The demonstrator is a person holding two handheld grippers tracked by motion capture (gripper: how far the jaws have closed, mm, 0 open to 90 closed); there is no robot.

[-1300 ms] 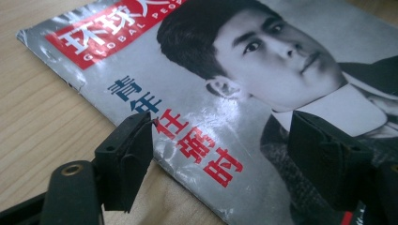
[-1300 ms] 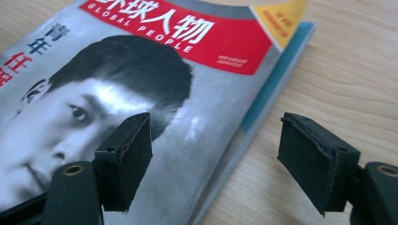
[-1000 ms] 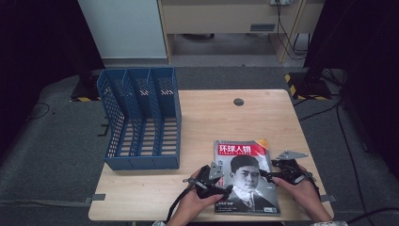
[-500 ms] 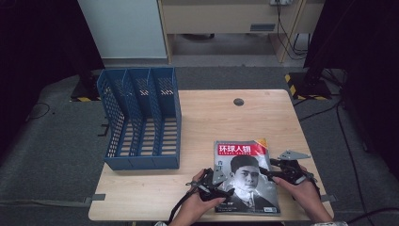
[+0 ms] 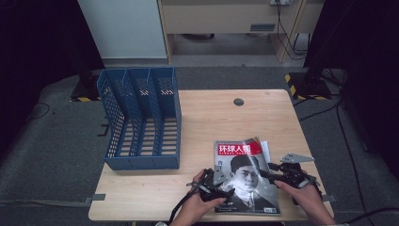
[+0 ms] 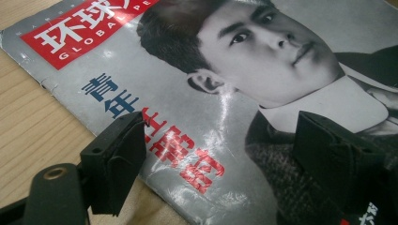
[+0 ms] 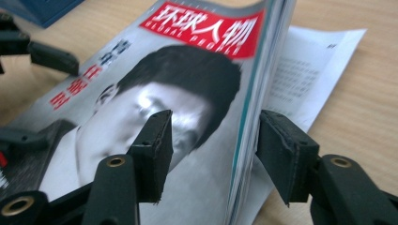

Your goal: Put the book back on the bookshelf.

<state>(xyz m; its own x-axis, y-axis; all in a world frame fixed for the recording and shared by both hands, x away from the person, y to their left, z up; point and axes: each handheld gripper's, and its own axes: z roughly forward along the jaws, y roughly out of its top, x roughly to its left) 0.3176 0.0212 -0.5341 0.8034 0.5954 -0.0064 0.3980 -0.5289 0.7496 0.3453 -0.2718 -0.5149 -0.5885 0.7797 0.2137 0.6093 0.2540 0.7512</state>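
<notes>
A magazine (image 5: pixel 244 174) with a red title band and a portrait on its cover lies near the table's front edge. My left gripper (image 5: pixel 223 184) rests over its left side. Its jaws (image 6: pixel 220 154) stand open and wide above the cover (image 6: pixel 197 93), and nothing is pinched. My right gripper (image 5: pixel 266 175) is at the right side. There the magazine's (image 7: pixel 187 93) right edge is lifted and stands between the jaws (image 7: pixel 211 145). These jaws have just been closing, and a gap remains at the pads.
A blue three-slot file rack (image 5: pixel 141 117) stands on the table's left half. A white printed sheet (image 7: pixel 319 61) sticks out from under the magazine on the right. A round cable hole (image 5: pixel 238 101) is at the table's far edge (image 5: pixel 263 93).
Both hands have stayed at the magazine's sides. The right gripper's jaws look closer together around the right edge than before.
</notes>
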